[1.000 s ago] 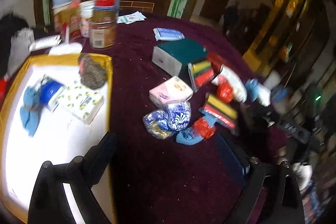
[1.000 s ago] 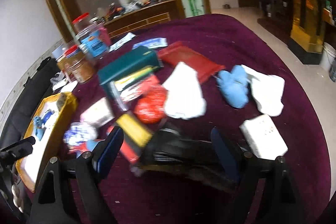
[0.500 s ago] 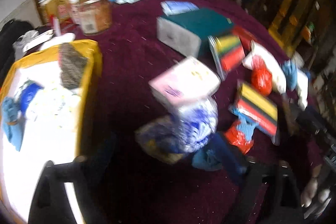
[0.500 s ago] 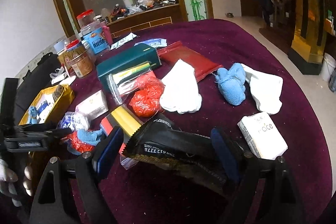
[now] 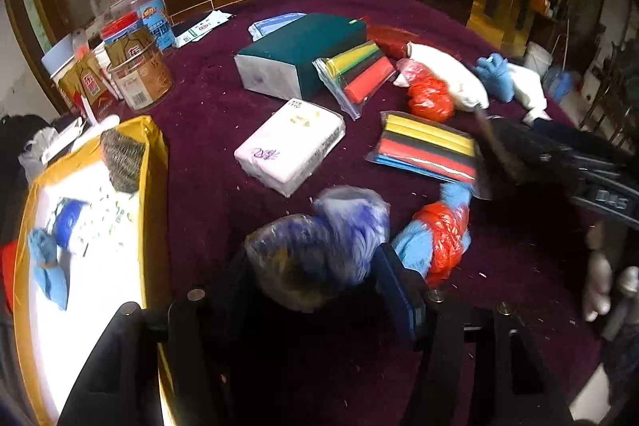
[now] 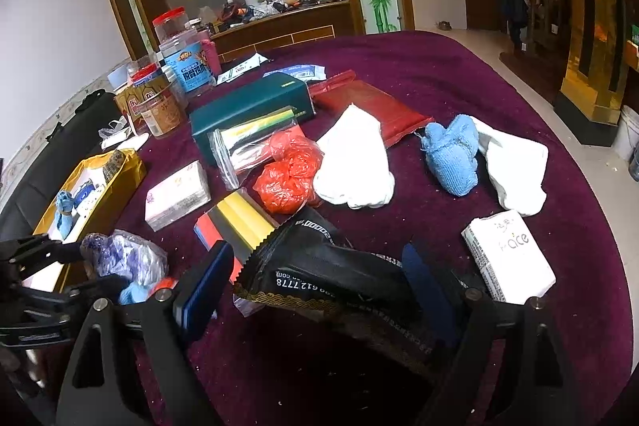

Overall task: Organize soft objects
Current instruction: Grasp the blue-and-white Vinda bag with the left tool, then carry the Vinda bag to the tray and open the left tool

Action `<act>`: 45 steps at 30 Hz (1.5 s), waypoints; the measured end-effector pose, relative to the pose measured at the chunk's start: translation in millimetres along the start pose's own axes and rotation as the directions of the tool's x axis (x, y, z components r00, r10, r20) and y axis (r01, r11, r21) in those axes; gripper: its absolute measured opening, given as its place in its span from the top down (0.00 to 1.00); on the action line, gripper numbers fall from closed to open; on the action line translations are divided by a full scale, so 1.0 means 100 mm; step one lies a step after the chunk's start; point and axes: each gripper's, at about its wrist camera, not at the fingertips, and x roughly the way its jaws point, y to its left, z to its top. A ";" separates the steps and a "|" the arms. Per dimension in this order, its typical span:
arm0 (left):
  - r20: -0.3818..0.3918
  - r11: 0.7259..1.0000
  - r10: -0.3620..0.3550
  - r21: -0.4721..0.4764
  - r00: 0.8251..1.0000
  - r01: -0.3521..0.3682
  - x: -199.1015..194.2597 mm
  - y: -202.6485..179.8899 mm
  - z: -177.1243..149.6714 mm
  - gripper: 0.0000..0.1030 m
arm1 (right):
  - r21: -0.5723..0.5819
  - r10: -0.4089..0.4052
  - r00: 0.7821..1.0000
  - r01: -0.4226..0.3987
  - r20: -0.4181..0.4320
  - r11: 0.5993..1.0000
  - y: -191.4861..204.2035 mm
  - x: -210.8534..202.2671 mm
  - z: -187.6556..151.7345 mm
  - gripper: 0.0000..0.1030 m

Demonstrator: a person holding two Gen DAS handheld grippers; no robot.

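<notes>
My left gripper (image 5: 315,266) is shut on a crumpled blue-and-white plastic bag (image 5: 319,246), which also shows in the right wrist view (image 6: 124,258). Just right of it lies a red and blue bundle (image 5: 435,238). My right gripper (image 6: 315,278) is open, and a black foil pouch (image 6: 331,266) lies between its fingers. Ahead lie a pink tissue pack (image 5: 291,146), a red plastic bag (image 6: 289,174), a white cloth (image 6: 355,162), a blue towel (image 6: 453,154) and a white sock (image 6: 515,166).
A yellow-rimmed tray (image 5: 153,162) at the left holds a scourer, a blue cloth and small packs. A green box (image 5: 303,54), colour-striped sponge packs (image 5: 427,150), jars (image 5: 135,66), a red pouch (image 6: 367,106) and a white tissue pack (image 6: 507,258) crowd the purple tablecloth.
My left gripper moved forward to the blue-and-white bag and closed on it. My right gripper stayed around the black pouch and barely moved.
</notes>
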 end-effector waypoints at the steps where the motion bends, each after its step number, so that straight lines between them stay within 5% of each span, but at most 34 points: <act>1: 0.000 1.000 0.007 0.011 1.000 -0.007 0.03 -0.01 0.01 0.36 | 0.000 0.000 1.000 0.000 -0.001 1.000 0.00 0.00 0.00 0.17; 9: 0.013 0.991 0.054 0.120 0.998 -0.056 0.24 -0.09 0.10 0.29 | -0.001 0.004 1.000 -0.004 -0.012 1.000 0.00 0.03 0.00 0.17; 13: 0.000 0.997 0.005 0.082 1.000 -0.005 0.25 -0.06 0.12 0.33 | -0.002 0.004 1.000 -0.004 -0.015 1.000 0.00 0.03 -0.01 0.17; 16: 0.013 0.998 -0.047 0.046 0.999 0.046 0.16 -0.07 0.11 0.47 | -0.002 0.003 1.000 -0.003 -0.015 1.000 0.00 0.04 0.00 0.17; 28: 0.206 0.983 -0.104 -0.128 0.973 0.132 -0.78 0.13 -0.32 0.47 | 0.008 -0.017 1.000 0.017 -0.023 1.000 -0.02 0.07 -0.02 0.16; 33: 0.258 0.949 -0.101 -0.265 0.961 0.171 -1.12 0.44 -0.80 0.47 | 0.015 -0.041 0.999 0.041 -0.029 0.999 -0.03 0.08 -0.02 0.15; 45: 0.245 0.831 0.045 -0.548 0.969 0.100 -1.38 1.46 -1.62 0.47 | -0.005 -0.082 0.996 0.082 -0.036 0.997 0.01 0.09 -0.04 0.12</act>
